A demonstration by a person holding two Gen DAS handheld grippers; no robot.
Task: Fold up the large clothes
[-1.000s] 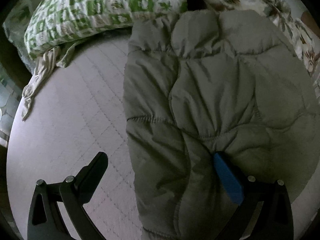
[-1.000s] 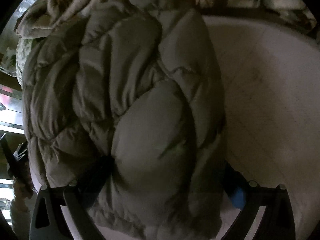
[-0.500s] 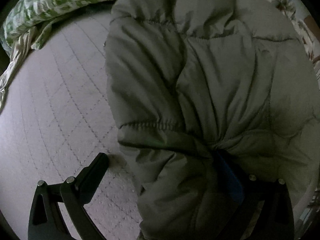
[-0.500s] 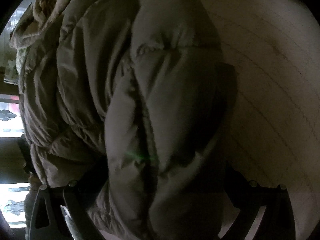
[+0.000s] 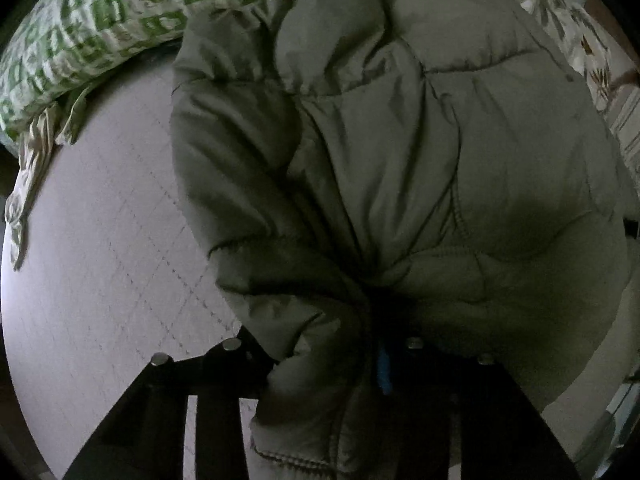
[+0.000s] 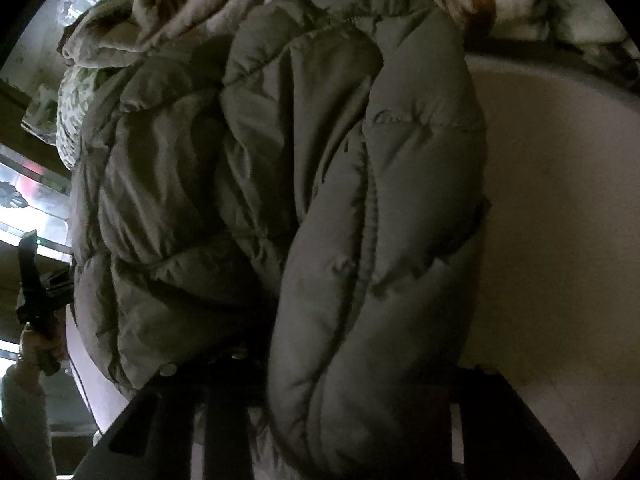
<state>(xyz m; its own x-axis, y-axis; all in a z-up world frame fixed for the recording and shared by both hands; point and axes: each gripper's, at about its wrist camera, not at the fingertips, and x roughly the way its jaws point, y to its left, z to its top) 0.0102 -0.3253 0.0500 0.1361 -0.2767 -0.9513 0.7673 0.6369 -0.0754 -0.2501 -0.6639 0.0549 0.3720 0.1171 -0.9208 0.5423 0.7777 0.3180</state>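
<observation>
A puffy olive-grey quilted jacket (image 5: 400, 140) lies on a pale quilted bed surface (image 5: 100, 240) and fills most of both views. In the left wrist view my left gripper (image 5: 320, 360) has its jaws closing on a bunched fold at the jacket's near edge. The fabric is pinched against the blue pad (image 5: 383, 364). In the right wrist view the jacket (image 6: 280, 160) hangs lifted and rolled. My right gripper (image 6: 356, 368) has its jaws closing around a thick fold, and the fabric hides the fingertips.
A green-and-white patterned pillow (image 5: 100, 12) and a cream cloth strip (image 5: 28, 176) lie at the back left. Floral bedding (image 5: 580, 40) borders the back right. At the left edge of the right wrist view a hand (image 6: 40, 344) holds a black handle. Bare bed surface (image 6: 560, 200) lies right of the jacket.
Both grippers went from wide open to pinched on the jacket. The jacket's near edge has bunched up and lifted, and it fills more of each view.
</observation>
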